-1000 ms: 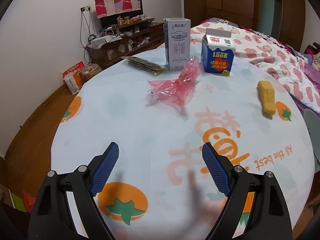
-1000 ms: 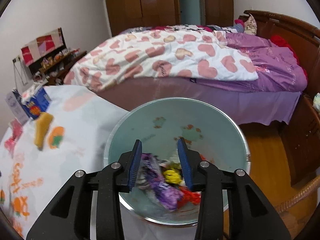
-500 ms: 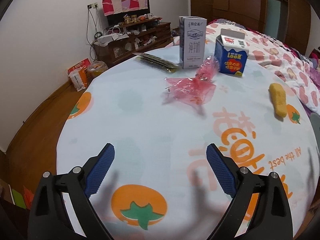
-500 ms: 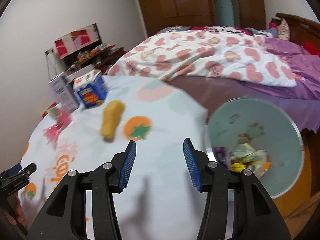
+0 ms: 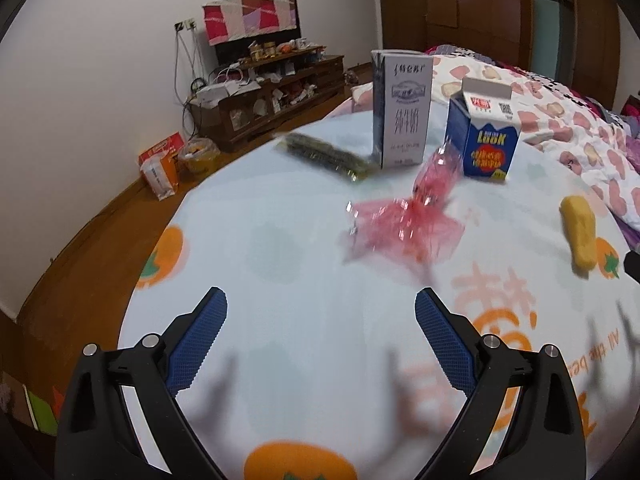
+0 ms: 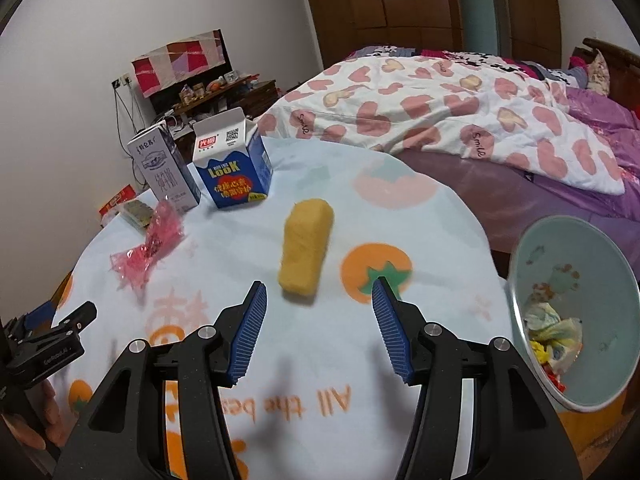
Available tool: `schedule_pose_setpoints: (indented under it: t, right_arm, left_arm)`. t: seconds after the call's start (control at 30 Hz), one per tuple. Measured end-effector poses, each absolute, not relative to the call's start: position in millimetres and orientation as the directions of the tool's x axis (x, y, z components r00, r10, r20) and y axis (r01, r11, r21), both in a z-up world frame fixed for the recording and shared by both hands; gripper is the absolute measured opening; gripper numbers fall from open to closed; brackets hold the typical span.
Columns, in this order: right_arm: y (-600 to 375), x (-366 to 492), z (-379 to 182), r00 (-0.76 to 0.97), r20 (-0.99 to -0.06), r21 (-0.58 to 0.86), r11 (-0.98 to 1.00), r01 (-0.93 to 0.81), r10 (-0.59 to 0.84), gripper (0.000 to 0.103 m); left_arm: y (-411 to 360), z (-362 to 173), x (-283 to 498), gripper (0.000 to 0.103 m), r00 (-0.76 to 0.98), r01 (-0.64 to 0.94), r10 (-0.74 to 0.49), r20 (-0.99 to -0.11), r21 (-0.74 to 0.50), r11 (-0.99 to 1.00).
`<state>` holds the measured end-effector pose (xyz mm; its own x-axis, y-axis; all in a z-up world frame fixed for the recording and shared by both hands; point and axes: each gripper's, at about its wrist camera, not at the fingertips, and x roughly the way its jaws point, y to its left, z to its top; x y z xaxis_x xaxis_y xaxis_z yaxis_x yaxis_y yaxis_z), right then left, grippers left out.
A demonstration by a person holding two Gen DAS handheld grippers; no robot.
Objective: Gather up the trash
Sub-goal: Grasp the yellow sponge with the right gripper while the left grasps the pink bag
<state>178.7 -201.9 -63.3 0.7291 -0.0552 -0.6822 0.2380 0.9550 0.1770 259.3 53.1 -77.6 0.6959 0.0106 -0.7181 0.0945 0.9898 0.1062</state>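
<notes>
The left tool (image 5: 320,312) hangs over the near side of the round worktop (image 5: 304,264), its jaws spread wide with only printed cloth between them. Beyond it lies a pink wrapper (image 5: 404,220), crumpled and blurred, well clear of the blue pads. Behind the wrapper stand two cartons, a grey carton (image 5: 402,110) and a blue carton (image 5: 486,142) just to its right, both upright. A dark flat packet (image 5: 326,156) lies left of the grey carton, near the worktop's far edge. A yellow sponge (image 5: 578,238) rests at the right, beside an orange fruit print.

The right tool (image 6: 318,300) has just been opening; its jaws stand apart with nothing between them. The sponge lies just ahead of its left pad, a little to the left of the gap, not touching. From this side the blue carton sits behind the sponge, the grey one to its left, and the wrapper farther left still.

At the right, off the worktop's edge, stands a pale green bin (image 6: 600,396) (crumpled trash lies in its bottom). A bed with a heart-patterned quilt (image 6: 440,108) fills the room behind. The left tool shows at the lower left edge of the right view, with fingers of a hand (image 6: 48,412) beneath it.
</notes>
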Motion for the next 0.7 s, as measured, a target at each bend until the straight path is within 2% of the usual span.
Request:
schedule_pose_setpoints:
  t: [0.3, 0.57, 0.67, 0.7]
  right_arm:
    - [-202.5, 221.2, -74.5, 0.700, -0.711, 0.151, 0.955, 0.255, -0.074, 0.055]
    - [-201.4, 255.8, -91.4, 0.670, -0.739, 0.149, 0.955, 0.257, -0.065, 0.055]
    - [-199.0, 264.8, -99.7, 0.650, -0.758, 0.146, 0.959, 0.244, -0.050, 0.053]
    - [-198.4, 267.2, -102.2, 0.644, -0.764, 0.147, 0.960, 0.240, -0.044, 0.049]
  left_arm:
    - [28.3, -75.9, 301.8, 0.093, 0.700, 0.197, -0.086, -0.709, 0.076, 0.977]
    - [-5.3, -96.0, 343.5, 0.093, 0.635, 0.247, -0.135, -0.761, 0.034, 0.968]
    - [-8.3, -104.9, 351.6, 0.090, 0.612, 0.235, -0.134, -0.779, 0.017, 0.972]
    - [-8.3, -107.5, 353.2, 0.084, 0.605, 0.230, -0.135, -0.784, 0.010, 0.973]
